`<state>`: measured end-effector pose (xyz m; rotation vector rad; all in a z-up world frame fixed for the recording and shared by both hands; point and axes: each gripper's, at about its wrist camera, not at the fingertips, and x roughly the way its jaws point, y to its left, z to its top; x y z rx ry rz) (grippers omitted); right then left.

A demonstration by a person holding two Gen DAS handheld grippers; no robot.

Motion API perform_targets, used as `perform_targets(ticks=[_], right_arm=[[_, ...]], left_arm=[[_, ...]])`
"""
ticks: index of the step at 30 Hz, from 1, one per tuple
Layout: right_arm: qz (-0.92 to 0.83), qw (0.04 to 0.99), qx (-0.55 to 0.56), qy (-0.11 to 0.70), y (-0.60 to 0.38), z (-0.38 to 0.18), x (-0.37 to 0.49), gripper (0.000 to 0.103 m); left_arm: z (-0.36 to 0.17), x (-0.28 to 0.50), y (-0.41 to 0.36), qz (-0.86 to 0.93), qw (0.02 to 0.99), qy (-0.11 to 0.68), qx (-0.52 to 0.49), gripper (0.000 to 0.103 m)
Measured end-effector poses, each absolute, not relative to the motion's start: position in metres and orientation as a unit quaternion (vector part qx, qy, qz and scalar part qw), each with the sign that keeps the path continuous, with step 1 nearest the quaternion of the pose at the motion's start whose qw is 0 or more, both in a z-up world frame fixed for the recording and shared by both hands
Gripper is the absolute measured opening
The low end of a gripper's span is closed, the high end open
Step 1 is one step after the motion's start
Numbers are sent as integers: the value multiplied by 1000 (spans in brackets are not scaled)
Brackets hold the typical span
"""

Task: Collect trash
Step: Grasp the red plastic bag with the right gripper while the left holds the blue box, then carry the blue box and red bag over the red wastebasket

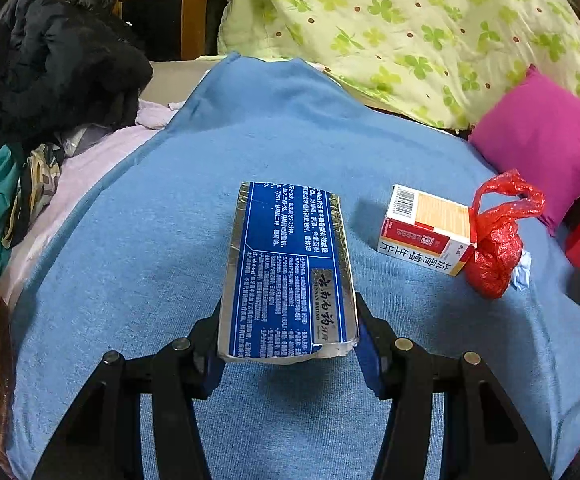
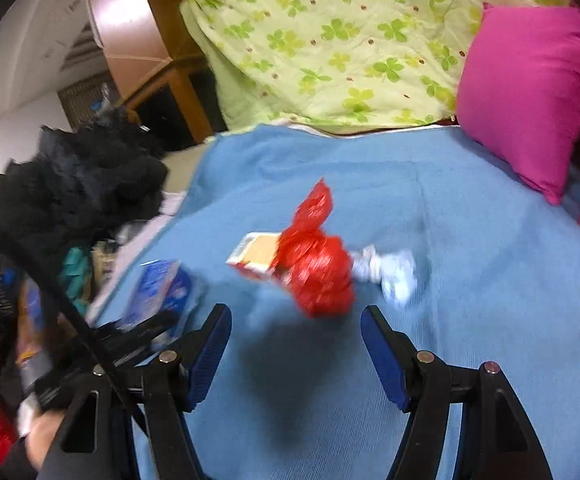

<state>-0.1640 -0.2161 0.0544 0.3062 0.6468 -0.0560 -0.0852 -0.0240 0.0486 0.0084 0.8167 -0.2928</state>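
at the left, the left gripper (image 1: 288, 354) is pinching the near end of a long blue toothpaste box (image 1: 290, 268), its pads pressed on the two narrow sides. the box's long axis runs straight away from the gripper, over the blue blanket (image 1: 170, 240) on the bed, and its far end looks to hang just above the cloth. further right, the rest of the trash lies together: a red and white medicine box (image 1: 427, 229), a knotted red plastic bag (image 1: 493, 248) touching its right end, and a crumpled white tissue (image 2: 393, 272) just beside the bag. the right gripper (image 2: 295, 354) stands spread and empty, pointing down at the bag, which lies just ahead of its fingertips, slightly right of centre. the right hand is plainly the nearer one for that pile.
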Motion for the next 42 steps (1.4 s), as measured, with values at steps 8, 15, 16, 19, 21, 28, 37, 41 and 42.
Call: perform_targets(ticks=[8,15,16,19,21,28,37,41,42], right_arm=[[-54,924,124,357,-220,38,-97,68],[-57,915,86,389,-210,15,-88,46],[-57,916,81,388,-209,17,-93,46],[-59,918,70,385,-208,25,-113,46],[-60,920,77,380,-212,30,-132,46],[-64,926,105,358,-220,48,-212,46],[-76,924,149,344,-235,50,-284,46],[-81,924,156,339,-236,51,-303,46],[-83,924,158,337,-237,53,-308,46]], left_arm=[[49,-78,-28,-158,903,399,-5,57],[48,-76,-30,-162,902,400,-3,57],[48,-76,-31,-162,902,399,-2,57],[48,-77,-32,-163,904,395,5,57],[49,-80,-33,-162,906,391,11,57],[55,-98,-35,-147,913,379,43,57],[71,-160,-48,-169,907,377,76,57],[81,-182,-61,-183,907,370,85,57],[84,-188,-64,-187,906,369,88,57]])
